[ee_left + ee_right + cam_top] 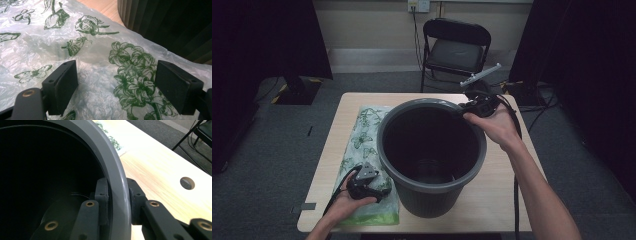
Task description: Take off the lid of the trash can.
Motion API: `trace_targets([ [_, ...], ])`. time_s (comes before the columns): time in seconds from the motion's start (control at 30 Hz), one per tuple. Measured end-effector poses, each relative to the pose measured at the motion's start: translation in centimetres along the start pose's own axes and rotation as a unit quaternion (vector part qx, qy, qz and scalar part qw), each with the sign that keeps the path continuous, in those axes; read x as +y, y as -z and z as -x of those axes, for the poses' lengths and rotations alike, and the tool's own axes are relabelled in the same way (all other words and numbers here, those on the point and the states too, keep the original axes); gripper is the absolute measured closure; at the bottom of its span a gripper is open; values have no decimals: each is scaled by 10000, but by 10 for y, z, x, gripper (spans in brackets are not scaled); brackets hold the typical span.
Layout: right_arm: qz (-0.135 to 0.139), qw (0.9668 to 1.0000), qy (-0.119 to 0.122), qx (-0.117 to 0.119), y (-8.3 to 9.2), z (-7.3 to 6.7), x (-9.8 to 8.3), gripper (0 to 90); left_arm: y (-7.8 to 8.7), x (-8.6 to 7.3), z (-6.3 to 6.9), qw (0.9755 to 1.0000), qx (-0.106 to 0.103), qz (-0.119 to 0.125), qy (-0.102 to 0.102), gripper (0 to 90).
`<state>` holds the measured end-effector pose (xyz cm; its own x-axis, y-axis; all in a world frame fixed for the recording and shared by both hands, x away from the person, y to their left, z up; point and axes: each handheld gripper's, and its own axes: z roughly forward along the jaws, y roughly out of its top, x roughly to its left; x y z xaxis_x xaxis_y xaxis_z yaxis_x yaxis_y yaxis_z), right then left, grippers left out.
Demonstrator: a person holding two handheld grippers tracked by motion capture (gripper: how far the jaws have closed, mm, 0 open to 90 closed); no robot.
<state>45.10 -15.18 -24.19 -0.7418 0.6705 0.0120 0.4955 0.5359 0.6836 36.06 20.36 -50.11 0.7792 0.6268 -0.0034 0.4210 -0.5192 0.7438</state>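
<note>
A dark grey plastic bin [431,102] stands upright in the middle of the wooden table [507,200], and its inside looks dark. My right gripper [473,107] is at the bin's far right rim [105,147]; one jaw sits inside the wall and the other outside, and both pads press on it. A clear plastic bag [367,127] printed with green flowers and butterflies lies flat to the left of the bin. My left gripper [368,174] rests over the bag's near end. Its jaws [117,77] stand wide apart above the crinkled film [100,45], holding nothing.
The bin's ribbed wall [170,22] rises just right of the left gripper. A round cable hole [187,183] is set in the tabletop near the right gripper. A black folding chair [455,47] stands beyond the table's far edge, with cables on the floor.
</note>
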Motion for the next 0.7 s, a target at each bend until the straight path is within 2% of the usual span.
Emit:
trace_targets([
  [0.2, 91, 9998, -169, 44, 3, 6, -3, 743, 0, 0, 0, 10000, -15, 15, 16, 178],
  [0.5, 111, 9999, -124, 11, 3, 6, -3, 743, 0, 0, 0, 10000, -2, -1, 5, 178],
  [0.57, 137, 9998, -125, -80, 3, 5, -3, 741, 0, 0, 0, 10000, -12, 12, 12, 178],
  [0.67, 192, 9995, -229, -35, 3, 7, -4, 734, 0, 0, 0, 10000, -4, 0, 8, 178],
  [0.7, 232, 9992, -324, 47, 3, 9, -4, 730, 0, 0, 0, 10000, -4, 0, 8, 178],
])
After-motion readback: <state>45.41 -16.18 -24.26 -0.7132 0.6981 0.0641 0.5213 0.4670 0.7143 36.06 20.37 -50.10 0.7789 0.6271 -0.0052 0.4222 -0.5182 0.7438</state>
